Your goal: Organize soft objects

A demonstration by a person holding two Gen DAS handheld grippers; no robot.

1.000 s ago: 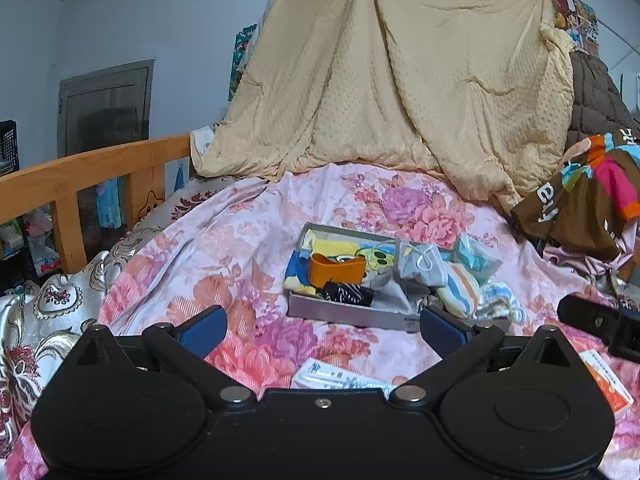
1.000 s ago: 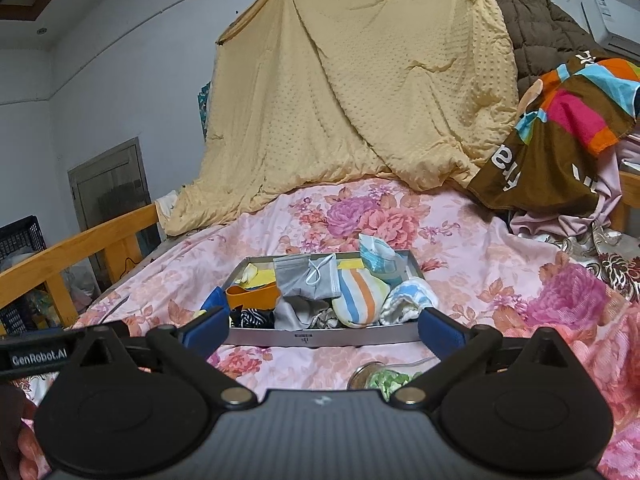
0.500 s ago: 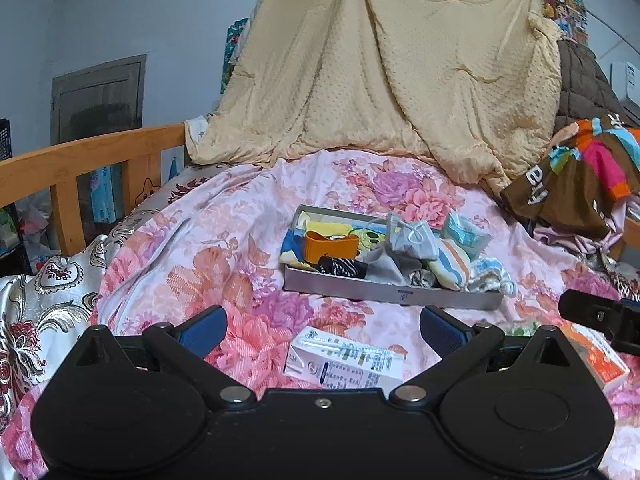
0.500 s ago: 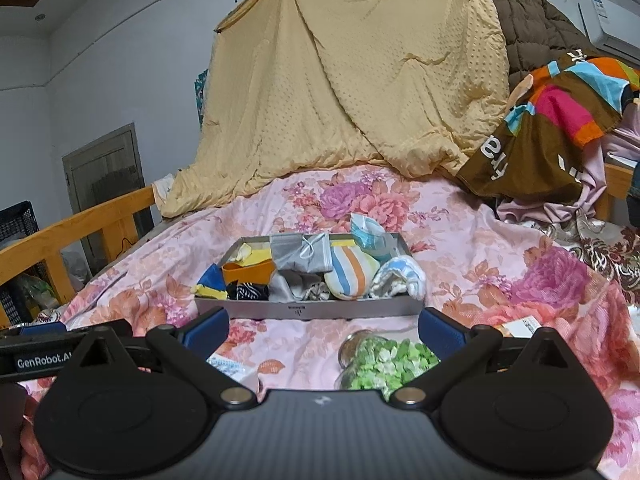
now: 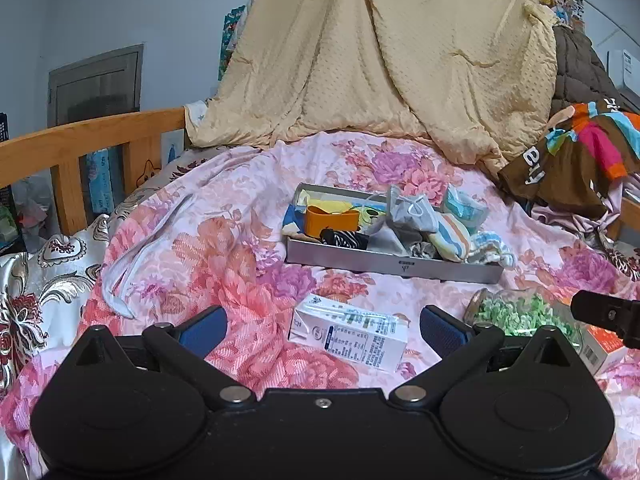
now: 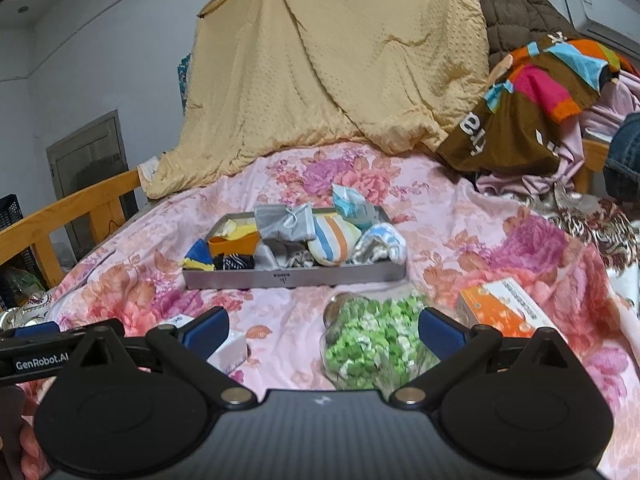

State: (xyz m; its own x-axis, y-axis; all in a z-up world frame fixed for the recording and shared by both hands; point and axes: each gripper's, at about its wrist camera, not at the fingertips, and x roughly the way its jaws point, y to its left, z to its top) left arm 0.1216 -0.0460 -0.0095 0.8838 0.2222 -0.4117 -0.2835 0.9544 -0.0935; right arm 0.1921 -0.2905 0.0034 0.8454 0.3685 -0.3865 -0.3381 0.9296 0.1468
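Our left tongs (image 5: 322,326) stand spread wide with nothing between the pads, hovering low over the bed (image 5: 224,248); our right tongs (image 6: 322,326) are likewise parted and empty; each is well short of the tray (image 6: 294,278).

Just ahead of the left tongs lies a white carton (image 5: 348,332) on its side; ahead of the right tongs lies a clear jar (image 6: 372,340) of green bits, and beside it an orange box (image 6: 498,312); these look stiff, and we judge them no part of the soft sorting.

Further out sits the tray, grey and shallow, heaped with the soft things: a grey pouch (image 6: 286,222) with a white drawstring, a striped sock (image 6: 334,244) rolled into a ball, a blue-and-white bundle (image 6: 380,244), a black-and-white roll (image 6: 234,262), a blue-and-yellow piece (image 6: 198,258) drooping over the left rim, and an orange band (image 6: 234,244) standing on edge.

We judge all of them light, limp and easily squashed; they should not slip much on the pads, yet they may drag a neighbour along; we would pinch the pouch at its gathered neck, the sock across its crown, and the drooping piece at its free corner.
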